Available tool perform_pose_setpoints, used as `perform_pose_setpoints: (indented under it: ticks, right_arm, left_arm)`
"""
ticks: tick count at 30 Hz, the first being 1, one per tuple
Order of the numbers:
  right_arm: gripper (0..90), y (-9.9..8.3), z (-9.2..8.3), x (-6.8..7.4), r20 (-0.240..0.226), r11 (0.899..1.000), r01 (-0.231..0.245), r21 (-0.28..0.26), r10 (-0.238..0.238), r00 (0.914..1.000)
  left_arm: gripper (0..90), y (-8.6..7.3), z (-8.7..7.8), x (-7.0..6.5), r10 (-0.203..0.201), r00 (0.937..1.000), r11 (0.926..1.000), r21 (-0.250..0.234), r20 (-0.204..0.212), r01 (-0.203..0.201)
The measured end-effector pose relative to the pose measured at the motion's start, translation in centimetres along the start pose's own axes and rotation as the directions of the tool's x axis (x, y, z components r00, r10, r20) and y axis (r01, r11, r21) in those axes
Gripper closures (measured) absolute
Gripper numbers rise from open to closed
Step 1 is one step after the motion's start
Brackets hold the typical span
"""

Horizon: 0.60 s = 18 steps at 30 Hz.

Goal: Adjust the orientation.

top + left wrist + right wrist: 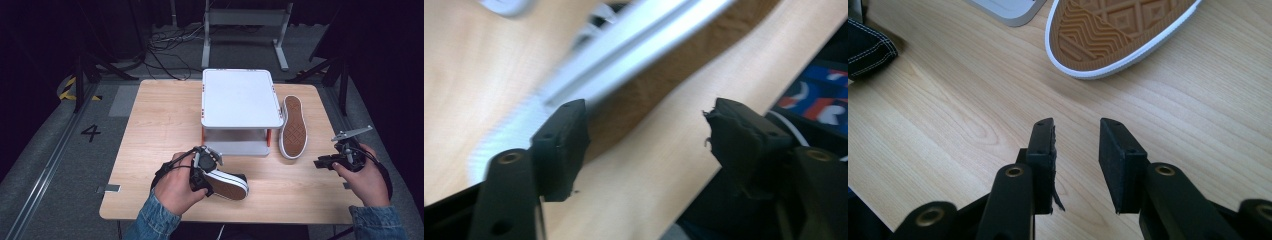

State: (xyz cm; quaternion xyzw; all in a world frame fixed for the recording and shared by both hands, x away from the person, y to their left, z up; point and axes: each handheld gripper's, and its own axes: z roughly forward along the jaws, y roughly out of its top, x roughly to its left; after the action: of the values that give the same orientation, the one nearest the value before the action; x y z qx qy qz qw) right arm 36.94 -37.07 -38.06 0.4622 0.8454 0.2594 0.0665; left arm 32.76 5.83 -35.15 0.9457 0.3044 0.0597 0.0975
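Your left gripper point(206, 172) sits at the heel end of the black sneaker point(227, 183), which lies on its side on the tabletop point(155, 125) with its long axis running away to the right of your left hand point(175, 187). In the left gripper view the jaws stand spread with nothing between them but bare wood; the blurred white edge ahead I cannot identify with certainty.

Your right gripper point(325, 162) hovers near the right edge, jaws partly spread and empty. The second sneaker point(1118, 35) lies sole-up just ahead of those jaws, slightly to their right, beside the white two-tier stand point(241, 97). Your right hand point(367, 180) is the nearer one to it.

The surface is pale wood grain; the surrounding room is dark, with cables on the floor behind.
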Motion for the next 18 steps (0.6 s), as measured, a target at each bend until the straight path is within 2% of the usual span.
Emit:
perform_pose_setpoints:
  ticks: [3, 4, 6, 7, 8, 10, 11, 12, 13, 15, 17, 18]
  right_arm:
    - [68.4, -0.3, -0.2, -0.1, 0.001, 1.0, -0.008, -0.004, 0.008, 1.0]
    - [68.0, -0.5, -0.2, -0.2, 0.003, 1.0, -0.011, -0.002, 0.011, 0.9999]
    - [67.7, -0.6, -0.2, -0.1, 0.002, 1.0, -0.012, 0.0, 0.012, 0.9999]
    - [67.4, -0.6, -0.2, -0.1, 0.001, 1.0, -0.012, -0.001, 0.012, 0.9999]
    - [66.7, -0.6, -0.1, -0.1, -0.002, 1.0, -0.009, -0.005, 0.009, 1.0]
    - [66.2, -0.6, 0.1, 0.0, -0.002, 1.0, -0.004, -0.004, 0.004, 1.0]
    - [66.2, -0.5, 0.2, 0.0, -0.004, 1.0, 0.003, 0.0, -0.003, 1.0]
    - [66.2, -0.5, 0.2, 0.0, -0.004, 1.0, 0.003, 0.0, -0.003, 1.0]
    - [66.2, -0.5, 0.3, 0.1, -0.009, 1.0, 0.001, 0.004, -0.001, 1.0]
    - [66.0, -0.4, 0.5, 0.2, -0.011, 1.0, 0.01, 0.005, -0.01, 0.9999]
    - [65.3, -0.4, 0.7, 0.2, -0.013, 1.0, 0.012, 0.007, -0.012, 0.9998]
    - [65.3, -0.3, 0.7, 0.3, -0.011, 1.0, 0.015, 0.01, -0.015, 0.9998]
  left_arm:
    - [30.0, 0.0, 0.0, 0.6, 0.014, 0.9998, 0.9999, -0.003, -0.016, -0.014]
    - [25.6, -0.1, 0.4, 0.9, 0.016, 0.9998, 0.9997, 0.018, -0.012, -0.016]
    - [25.0, -0.2, 1.3, 1.4, 0.033, 0.9994, 0.9978, 0.057, 0.013, -0.034]
    - [23.0, -0.1, 1.6, 1.6, 0.043, 0.9989, 0.9971, 0.063, 0.017, -0.044]
    - [14.5, -0.1, 1.8, 2.1, 0.046, 0.9986, 0.9978, 0.047, 0.025, -0.047]
    - [16.3, -0.2, 1.8, 2.3, 0.05, 0.9984, 0.998, 0.036, 0.027, -0.051]
    - [17.5, -0.4, 1.8, 2.2, 0.069, 0.9965, 0.9962, 0.049, 0.047, -0.072]
    - [21.4, -0.4, 1.8, 2.2, 0.069, 0.9965, 0.9962, 0.049, 0.047, -0.072]
    - [21.4, -0.5, 1.8, 2.0, 0.083, 0.9954, 0.9947, 0.057, 0.047, -0.086]
    - [19.4, -0.4, 1.6, 2.0, 0.083, 0.9948, 0.9952, 0.047, 0.06, -0.085]
    - [20.7, -0.1, 2.2, 2.0, 0.083, 0.9961, 0.994, 0.069, 0.031, -0.085]
    - [19.5, 0.2, 3.1, 2.2, 0.087, 0.9962, 0.9911, 0.101, 0.008, -0.087]
